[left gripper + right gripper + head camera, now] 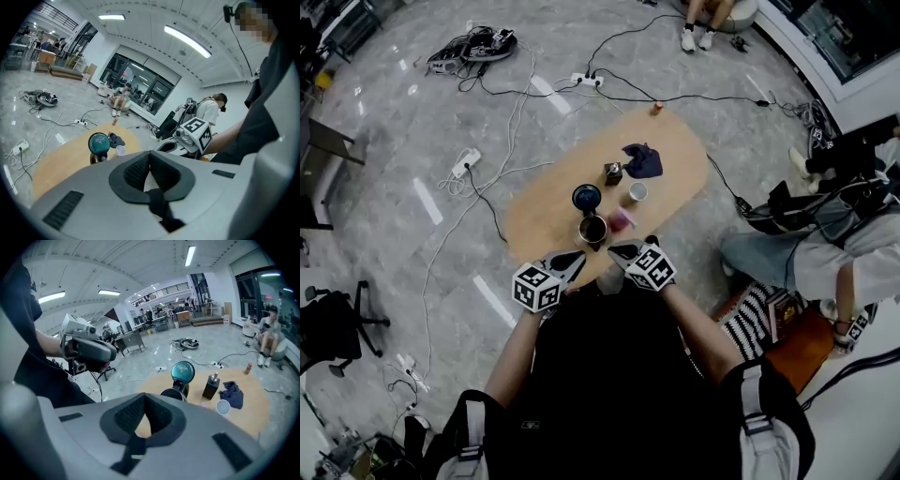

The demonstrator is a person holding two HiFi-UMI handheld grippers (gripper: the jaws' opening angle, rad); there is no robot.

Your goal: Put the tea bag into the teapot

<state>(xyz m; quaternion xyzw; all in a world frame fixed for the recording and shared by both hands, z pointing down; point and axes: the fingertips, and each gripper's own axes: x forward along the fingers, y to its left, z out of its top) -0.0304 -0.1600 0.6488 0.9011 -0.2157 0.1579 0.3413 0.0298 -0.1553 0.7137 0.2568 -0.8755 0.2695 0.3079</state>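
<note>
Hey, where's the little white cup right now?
In the head view the white cup stands near the middle of the wooden table, just nearer the person than the dark blue cloth, beyond and to the right of the teapot.

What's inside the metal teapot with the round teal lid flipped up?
From above, the metal teapot shows only darkness inside; its teal lid stands open. Anything at the bottom is too dark to see.

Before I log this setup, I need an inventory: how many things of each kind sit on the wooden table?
Teapot, lid open: 1
White cup: 1
Dark blue cloth: 1
Black dispenser bottle: 1
Small brown bottle: 1
Pink packet, probably the tea bag: 1
Total: 6
</note>
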